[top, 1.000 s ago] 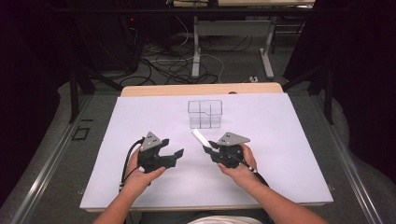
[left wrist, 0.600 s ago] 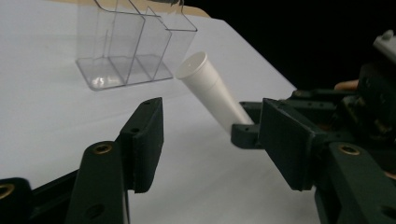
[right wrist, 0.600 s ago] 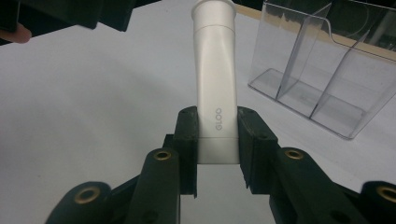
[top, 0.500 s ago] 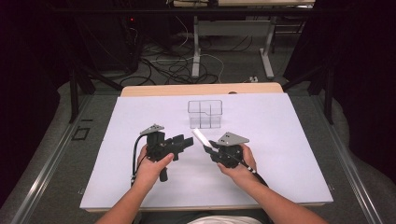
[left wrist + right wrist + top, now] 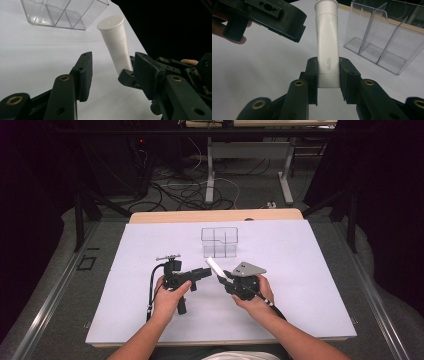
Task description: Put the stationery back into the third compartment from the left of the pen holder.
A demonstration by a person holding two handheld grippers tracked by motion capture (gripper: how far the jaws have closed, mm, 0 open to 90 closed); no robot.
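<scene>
My right gripper (image 5: 223,279) (image 5: 328,65) is shut on the flat end of a white tube (image 5: 215,267) (image 5: 327,35) marked GLOO, and the capped end points up and away to the left. My left gripper (image 5: 206,271) (image 5: 113,62) lies turned on its side just left of the tube. It is open, and the tube (image 5: 116,45) stands in the gap just beyond its pads without touching them. In the right gripper view the left gripper (image 5: 269,13) hangs at the upper left, beside the tube's cap.
A clear plastic organizer (image 5: 220,241) (image 5: 62,13) (image 5: 384,37) with several compartments stands on the white mat (image 5: 300,270) a short way behind both grippers. The wooden table edge (image 5: 215,215) runs behind the mat. Cables and desk legs lie on the floor beyond.
My left gripper has rolled onto its side and moved right, bringing its open jaws up to the tube. The right gripper has held the tube nearly still.
</scene>
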